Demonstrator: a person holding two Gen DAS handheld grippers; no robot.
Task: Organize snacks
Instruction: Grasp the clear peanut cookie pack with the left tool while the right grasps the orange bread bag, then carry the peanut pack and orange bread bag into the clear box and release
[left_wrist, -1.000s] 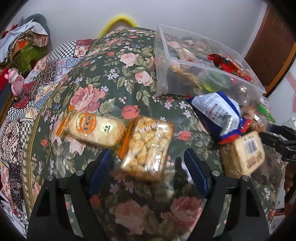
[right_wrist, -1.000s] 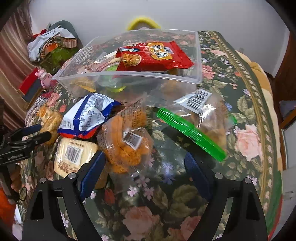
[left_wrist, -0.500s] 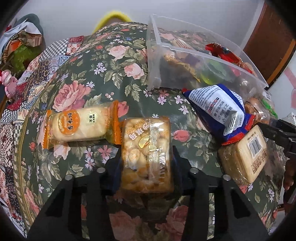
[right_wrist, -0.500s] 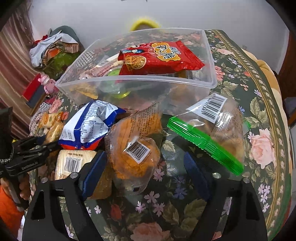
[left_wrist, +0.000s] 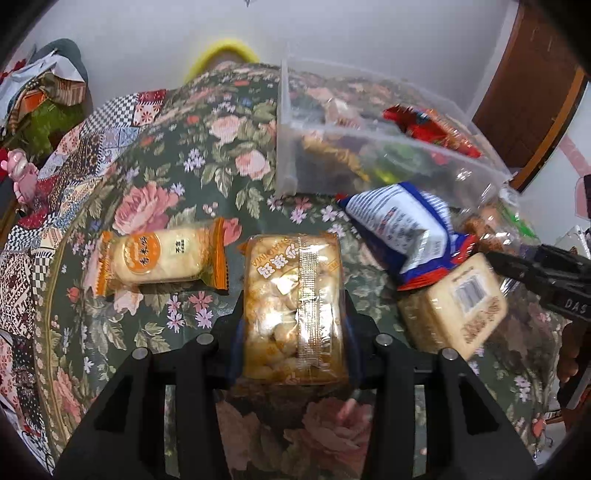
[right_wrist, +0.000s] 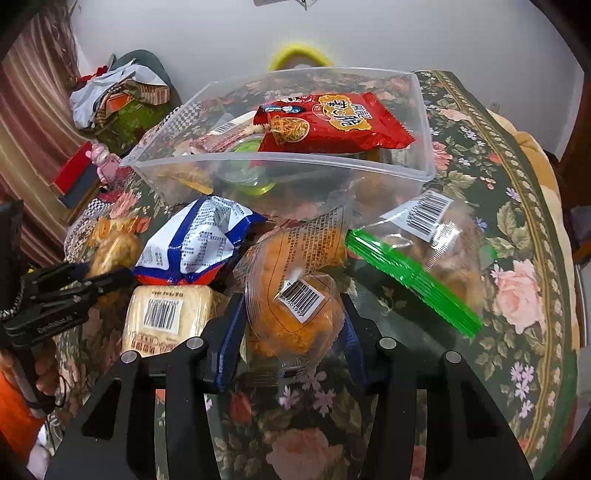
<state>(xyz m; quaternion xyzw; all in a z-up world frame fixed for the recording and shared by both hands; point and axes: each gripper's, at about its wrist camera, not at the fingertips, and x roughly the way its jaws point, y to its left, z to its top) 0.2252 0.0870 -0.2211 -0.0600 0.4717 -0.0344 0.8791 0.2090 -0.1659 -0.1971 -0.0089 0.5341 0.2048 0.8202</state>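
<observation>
Both grippers changed: left gripper (left_wrist: 291, 325) fingers, apart a second ago, now clamp clear-wrapped golden puffed-snack block (left_wrist: 293, 295); right gripper (right_wrist: 291, 332) fingers close around clear orange-snack bag (right_wrist: 295, 314). Next, clear plastic bin (right_wrist: 288, 162).

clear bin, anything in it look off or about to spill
The red snack bag sits on top of the pile in the clear bin, tilted and about level with the rim, as far as the fisheye shows. Nothing has spilled. Several packets, such as the blue and white bag, lie on the tablecloth outside it.
</observation>
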